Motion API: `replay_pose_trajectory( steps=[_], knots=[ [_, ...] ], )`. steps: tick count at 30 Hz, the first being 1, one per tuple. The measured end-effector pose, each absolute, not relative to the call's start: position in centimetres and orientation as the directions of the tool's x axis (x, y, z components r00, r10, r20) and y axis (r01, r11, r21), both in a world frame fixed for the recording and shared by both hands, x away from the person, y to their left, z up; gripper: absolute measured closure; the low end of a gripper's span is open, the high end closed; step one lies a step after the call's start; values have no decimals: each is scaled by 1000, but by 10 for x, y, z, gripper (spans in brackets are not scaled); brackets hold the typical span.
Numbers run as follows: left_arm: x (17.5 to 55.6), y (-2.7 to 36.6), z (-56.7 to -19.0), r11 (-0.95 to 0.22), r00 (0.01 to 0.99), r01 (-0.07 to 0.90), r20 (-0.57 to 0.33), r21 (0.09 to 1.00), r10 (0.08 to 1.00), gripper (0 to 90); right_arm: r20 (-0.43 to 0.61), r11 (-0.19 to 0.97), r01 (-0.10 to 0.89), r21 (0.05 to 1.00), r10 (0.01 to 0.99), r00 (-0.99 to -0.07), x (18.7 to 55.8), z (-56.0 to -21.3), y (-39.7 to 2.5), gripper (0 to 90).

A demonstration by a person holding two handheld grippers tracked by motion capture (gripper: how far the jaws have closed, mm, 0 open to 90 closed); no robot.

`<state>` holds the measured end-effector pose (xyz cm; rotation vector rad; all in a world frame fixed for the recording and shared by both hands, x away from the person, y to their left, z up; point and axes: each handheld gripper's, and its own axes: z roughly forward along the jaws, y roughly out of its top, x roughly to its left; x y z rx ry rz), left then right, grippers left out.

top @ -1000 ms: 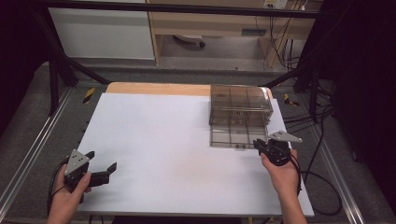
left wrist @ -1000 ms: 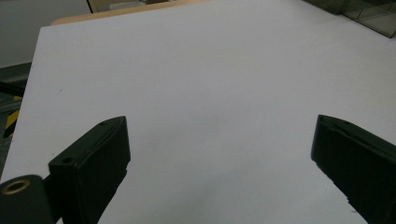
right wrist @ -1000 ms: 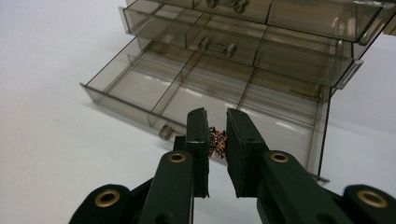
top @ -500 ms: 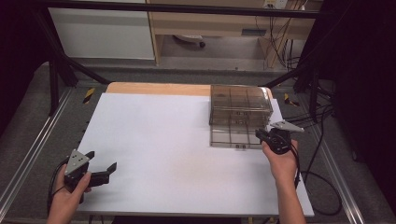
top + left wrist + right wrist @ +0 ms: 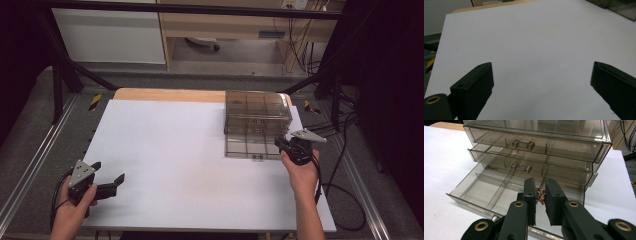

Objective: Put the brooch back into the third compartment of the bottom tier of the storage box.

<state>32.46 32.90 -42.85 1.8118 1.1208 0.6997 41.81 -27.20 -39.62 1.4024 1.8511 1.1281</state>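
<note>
Meanwhile the left gripper (image 5: 107,184) rests spread wide and empty near the white table's (image 5: 175,150) front-left corner. Rightward, the right gripper (image 5: 540,195) pinches a small glittery trinket (image 5: 540,196) above the smoky drawer organizer's (image 5: 257,112) pulled-out bottom drawer (image 5: 499,195); best lowered into a compartment before letting go. Its own camera reveals that trinket and the dividers.

The left gripper (image 5: 106,180) rests low near the left hand (image 5: 70,212), jaws wide apart. The right gripper (image 5: 540,195) is raised, jaws nearly closed, pinching a small trinket (image 5: 540,196).
</note>
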Motion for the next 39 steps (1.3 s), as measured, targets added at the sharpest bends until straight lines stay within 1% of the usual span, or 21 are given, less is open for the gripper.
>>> replay_pose_trajectory(
  steps=[39],
  knots=[
    [325, 327, -430, -227, 448, 415, 18, 881, 894, 48, 21, 140, 505, 851, 954, -300, 429, -406, -269, 796]
  ],
)
